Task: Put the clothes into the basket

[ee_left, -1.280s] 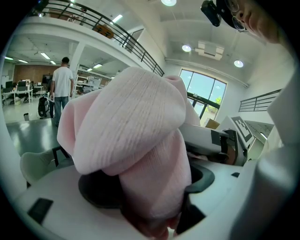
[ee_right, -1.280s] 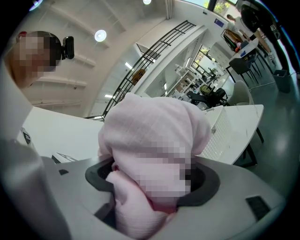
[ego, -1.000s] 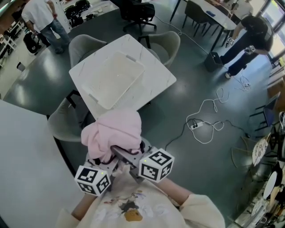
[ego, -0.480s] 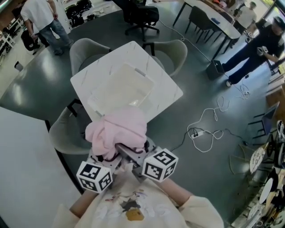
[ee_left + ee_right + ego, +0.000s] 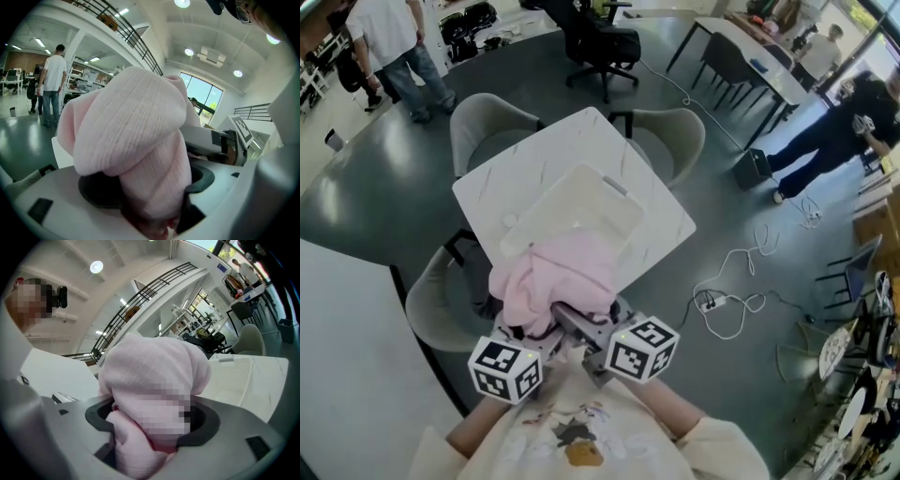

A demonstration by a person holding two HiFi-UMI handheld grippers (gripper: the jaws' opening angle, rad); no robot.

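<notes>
A bundled pink garment (image 5: 555,284) hangs in the air in front of the person, just at the near edge of the white basket (image 5: 581,202). The basket is a shallow white tub on a square white table (image 5: 661,211). My left gripper (image 5: 525,330) and right gripper (image 5: 581,326) sit side by side under the bundle, both shut on it. In the left gripper view the pink garment (image 5: 140,140) fills the space between the jaws of the left gripper (image 5: 154,206). In the right gripper view the garment (image 5: 150,376) is bunched in the right gripper (image 5: 150,427), with the basket (image 5: 234,376) beyond.
Grey chairs (image 5: 487,122) surround the table, and one chair (image 5: 441,309) stands close on the near left. A black office chair (image 5: 605,42) is behind. Cables and a power strip (image 5: 722,300) lie on the floor at right. People stand far left (image 5: 394,47) and far right (image 5: 844,122).
The table and basket have drawn closer to the grippers. The pink bundle now overlaps the basket's near edge. Both grips are unchanged.
</notes>
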